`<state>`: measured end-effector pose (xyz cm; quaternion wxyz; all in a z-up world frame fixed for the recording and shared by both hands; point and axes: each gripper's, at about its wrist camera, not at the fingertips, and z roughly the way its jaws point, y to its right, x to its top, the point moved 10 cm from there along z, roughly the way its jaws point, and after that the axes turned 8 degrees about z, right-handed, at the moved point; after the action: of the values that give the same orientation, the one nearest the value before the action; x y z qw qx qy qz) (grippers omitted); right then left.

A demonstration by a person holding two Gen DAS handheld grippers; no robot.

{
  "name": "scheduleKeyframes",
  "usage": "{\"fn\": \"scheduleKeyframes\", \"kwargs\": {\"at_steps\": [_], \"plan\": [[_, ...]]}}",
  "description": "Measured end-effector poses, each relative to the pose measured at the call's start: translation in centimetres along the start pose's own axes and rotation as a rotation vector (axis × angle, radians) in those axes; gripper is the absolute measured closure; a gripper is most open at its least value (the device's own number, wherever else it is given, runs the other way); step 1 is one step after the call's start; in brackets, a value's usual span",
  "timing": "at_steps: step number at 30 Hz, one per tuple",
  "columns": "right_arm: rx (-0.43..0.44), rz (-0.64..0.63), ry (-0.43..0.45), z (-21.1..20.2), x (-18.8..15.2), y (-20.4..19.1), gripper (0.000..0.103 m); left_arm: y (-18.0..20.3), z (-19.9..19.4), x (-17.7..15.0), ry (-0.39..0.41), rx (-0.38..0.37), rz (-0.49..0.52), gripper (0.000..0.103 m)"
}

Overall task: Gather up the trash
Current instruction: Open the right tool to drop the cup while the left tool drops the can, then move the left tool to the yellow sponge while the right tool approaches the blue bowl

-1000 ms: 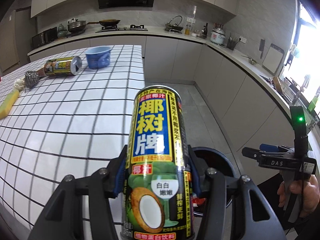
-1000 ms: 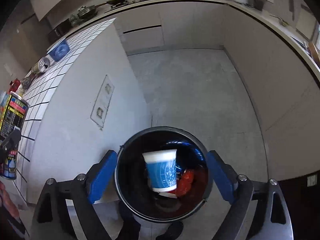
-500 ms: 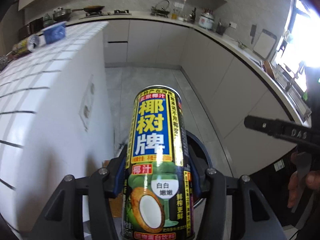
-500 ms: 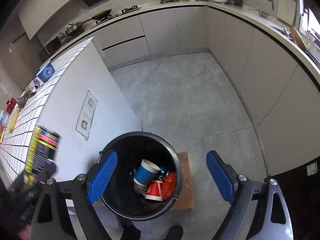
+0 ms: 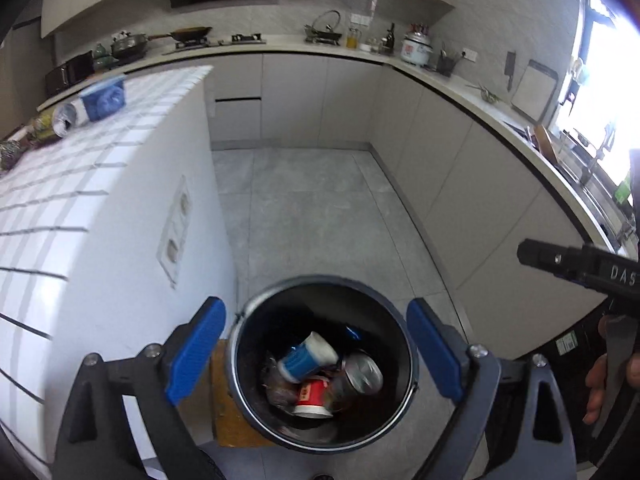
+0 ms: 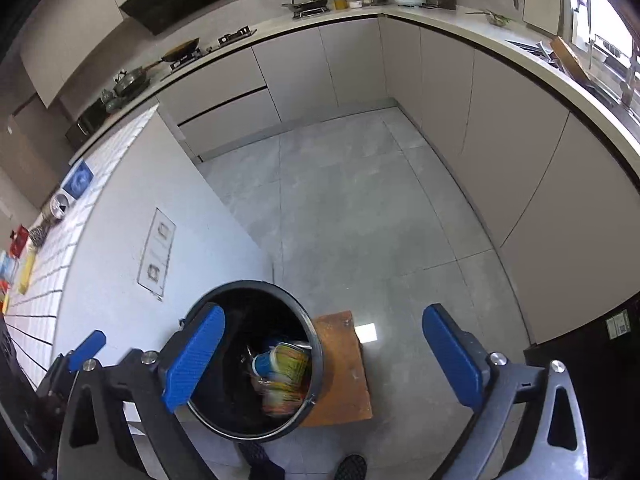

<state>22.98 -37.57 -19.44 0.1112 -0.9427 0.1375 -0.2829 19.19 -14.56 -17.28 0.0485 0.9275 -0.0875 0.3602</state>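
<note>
Right view alone shows us a yellow can (image 6: pixel 286 376) tumbling into the bin (image 6: pixel 224 304); left view shows cups (image 5: pixel 306 356). Both grippers' (image 5: pixel 316 354) (image 6: pixel 324 360) fingers opening wide, empty.

Black-framed tongs (image 5: pixel 316 354) — blue ribbed pads (image 5: pixel 196 350), silver screws

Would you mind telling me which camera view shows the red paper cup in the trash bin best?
The left wrist view. It looks almost straight down into the trash bin, where the red paper cup lies plainly on its side beside a blue cup and a can. The right wrist view sees the bin obliquely; a blurred can covers that spot, so the red cup cannot be made out.
</note>
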Motion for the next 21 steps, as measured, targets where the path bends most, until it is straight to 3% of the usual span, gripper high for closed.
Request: {"fn": "scheduleKeyframes", "kwargs": {"at_steps": [8, 21], "plan": [[0.048, -0.040, 0.007, -0.2, 0.5, -3.5, 0.002, -3.2, -2.2, 1.8, 0.055, 0.052, -0.011, 0.010], [0.078, -0.129, 0.022, 0.2, 1.2, -10.9, 0.002, -10.6, -4.2, 1.8, 0.076, 0.126, -0.080, 0.010]]}}
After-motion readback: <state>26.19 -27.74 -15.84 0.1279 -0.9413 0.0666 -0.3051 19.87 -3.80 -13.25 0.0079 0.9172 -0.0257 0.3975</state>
